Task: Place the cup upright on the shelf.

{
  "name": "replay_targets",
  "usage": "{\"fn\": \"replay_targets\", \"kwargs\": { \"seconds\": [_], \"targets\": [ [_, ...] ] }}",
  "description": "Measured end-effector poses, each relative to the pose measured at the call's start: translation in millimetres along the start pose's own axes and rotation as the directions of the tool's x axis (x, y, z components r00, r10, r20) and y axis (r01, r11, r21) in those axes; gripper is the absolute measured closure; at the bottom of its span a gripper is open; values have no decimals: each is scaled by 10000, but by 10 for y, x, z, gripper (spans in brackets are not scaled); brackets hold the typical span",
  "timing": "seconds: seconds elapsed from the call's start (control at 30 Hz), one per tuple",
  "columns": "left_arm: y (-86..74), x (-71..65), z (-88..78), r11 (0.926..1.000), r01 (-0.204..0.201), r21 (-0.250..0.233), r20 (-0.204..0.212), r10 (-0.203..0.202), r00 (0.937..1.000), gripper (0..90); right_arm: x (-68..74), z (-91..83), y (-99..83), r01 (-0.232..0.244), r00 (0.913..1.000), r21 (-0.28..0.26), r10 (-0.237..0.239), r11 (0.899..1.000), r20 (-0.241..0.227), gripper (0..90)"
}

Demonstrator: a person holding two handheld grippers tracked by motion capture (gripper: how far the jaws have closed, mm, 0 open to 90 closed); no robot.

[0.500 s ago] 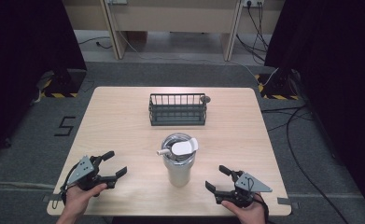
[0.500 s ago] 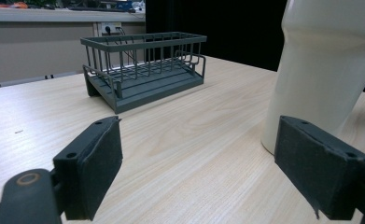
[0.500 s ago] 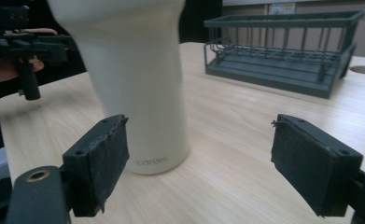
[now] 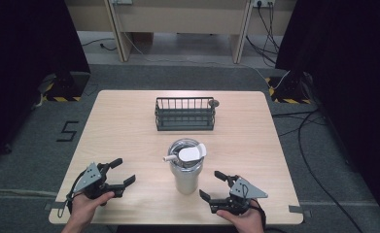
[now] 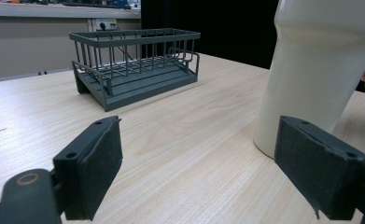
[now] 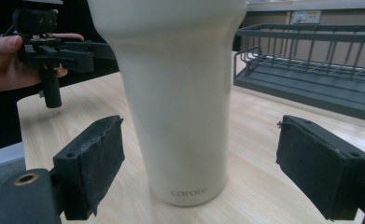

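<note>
The tumbler (image 4: 186, 167) stands upright on the table (image 4: 129, 126), between the two hand-held grippers and a little ahead of them; the left hand-held gripper (image 4: 119, 172) has its jaws spread and empty, with the tumbler off to its right and apart from it; the right hand-held gripper (image 4: 216, 185) is likewise spread and empty, and the tumbler sits just ahead, roughly centred in its gap. The main risk, as I judge it, is tipping: the tumbler is tall, narrows toward its base and carries a lid (image 4: 191, 153) with a straw stub (image 4: 169, 158) on top, so a jaw that bumps it high or from one side only could knock it over toward the rack (image 4: 185, 114) beyond it; the smooth cream wall could also slide between the pads (image 6: 95, 163) if the grip lands on the taper rather than the straight lower part; a spill may follow, though I cannot tell whether it holds liquid. The high view alone gives the lid, the straw stub and how both hand-held grippers lie around the tumbler; the right gripper view (image 6: 178, 93) shows what the high one cannot, the printed word near the base and the worn pad edge, plus the other hand (image 6: 12, 60) beyond the tumbler; the left gripper view (image 5: 320, 60) shows the tumbler near its right jaw and the rack's (image 5: 133, 65) open wire sides and flat floor.
</note>
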State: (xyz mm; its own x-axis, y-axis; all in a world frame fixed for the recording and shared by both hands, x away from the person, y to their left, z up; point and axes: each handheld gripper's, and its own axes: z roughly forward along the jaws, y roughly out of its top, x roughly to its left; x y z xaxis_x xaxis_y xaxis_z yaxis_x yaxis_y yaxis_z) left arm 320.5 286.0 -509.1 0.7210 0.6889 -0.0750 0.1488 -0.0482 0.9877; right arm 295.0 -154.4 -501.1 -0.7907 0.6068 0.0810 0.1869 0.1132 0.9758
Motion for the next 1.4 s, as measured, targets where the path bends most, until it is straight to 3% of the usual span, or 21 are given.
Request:
{"fn": "replay_targets", "kwargs": {
  "seconds": [0.67,1.07,1.17,1.4],
  "targets": [
    [-7,2,15,10000,53,64,53,-54,10000,146,-3,452,70,406,9981,328,-390,9986,-474,147],
    [-6,-9,25,9999,-1,122,104,0,9999,147,14,704,103,721,9950,431,-689,9965,-719,92],
    [-7,-5,25,9999,-2,124,99,1,10000,146,12,780,110,886,9933,386,-854,9953,-780,85],
    [-10,2,28,9999,8,154,106,-10,9999,146,12,829,101,773,9938,108,-762,9969,-805,96]
  ]
}}
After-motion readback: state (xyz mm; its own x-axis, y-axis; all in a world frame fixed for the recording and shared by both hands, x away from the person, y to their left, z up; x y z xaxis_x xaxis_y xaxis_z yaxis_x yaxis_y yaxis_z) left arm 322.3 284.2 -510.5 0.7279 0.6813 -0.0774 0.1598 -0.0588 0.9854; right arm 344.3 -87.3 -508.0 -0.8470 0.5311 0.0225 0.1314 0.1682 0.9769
